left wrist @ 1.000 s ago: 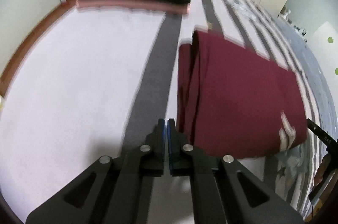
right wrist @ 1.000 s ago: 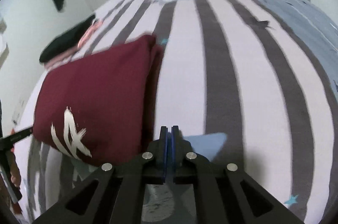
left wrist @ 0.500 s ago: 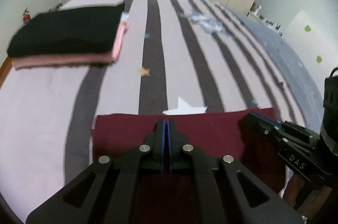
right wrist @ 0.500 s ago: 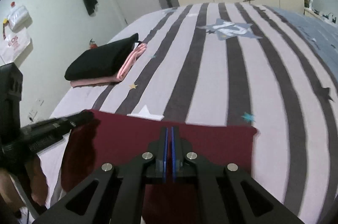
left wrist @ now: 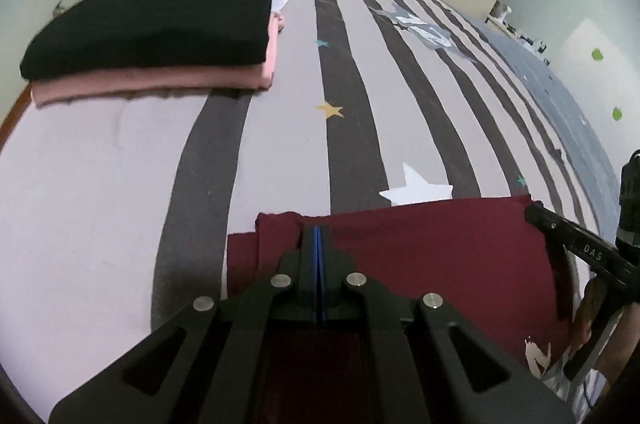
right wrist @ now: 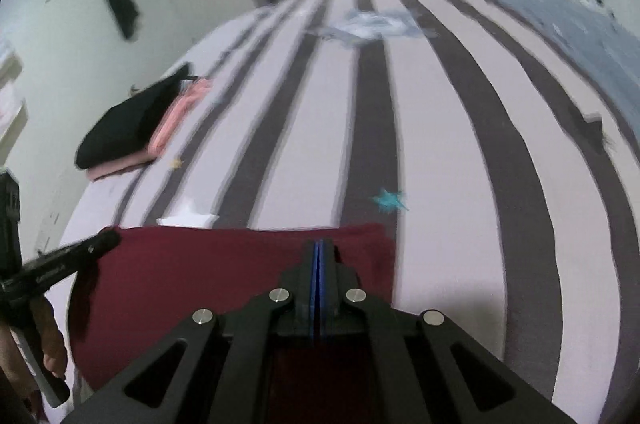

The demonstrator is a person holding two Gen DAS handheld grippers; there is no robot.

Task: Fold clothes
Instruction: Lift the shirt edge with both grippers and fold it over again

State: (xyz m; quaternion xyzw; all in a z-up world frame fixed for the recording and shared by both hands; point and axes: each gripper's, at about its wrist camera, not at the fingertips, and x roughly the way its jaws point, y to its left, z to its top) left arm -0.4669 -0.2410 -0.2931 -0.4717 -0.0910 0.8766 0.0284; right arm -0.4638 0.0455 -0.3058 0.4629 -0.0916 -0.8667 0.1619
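Left wrist view, lower centre of the frame: the left gripper [left wrist: 317,236] is poised with jaws pressed together at the far left corner of the folded maroon garment [left wrist: 432,256], which is lying across the bottom of the frame on the striped bed sheet [left wrist: 280,152]; whether any cloth is pinched between the pads cannot be told. At the right edge the right gripper [left wrist: 536,214] is reaching over the garment's other far corner, and in the right wrist view it is likewise clenched [right wrist: 319,252] above the maroon edge. A finished stack, a black garment [left wrist: 152,24] on a pink garment [left wrist: 160,80], is sitting at upper left. The fold appears nearly done; the next move likely calls for tidying or carrying the maroon bundle toward that stack.
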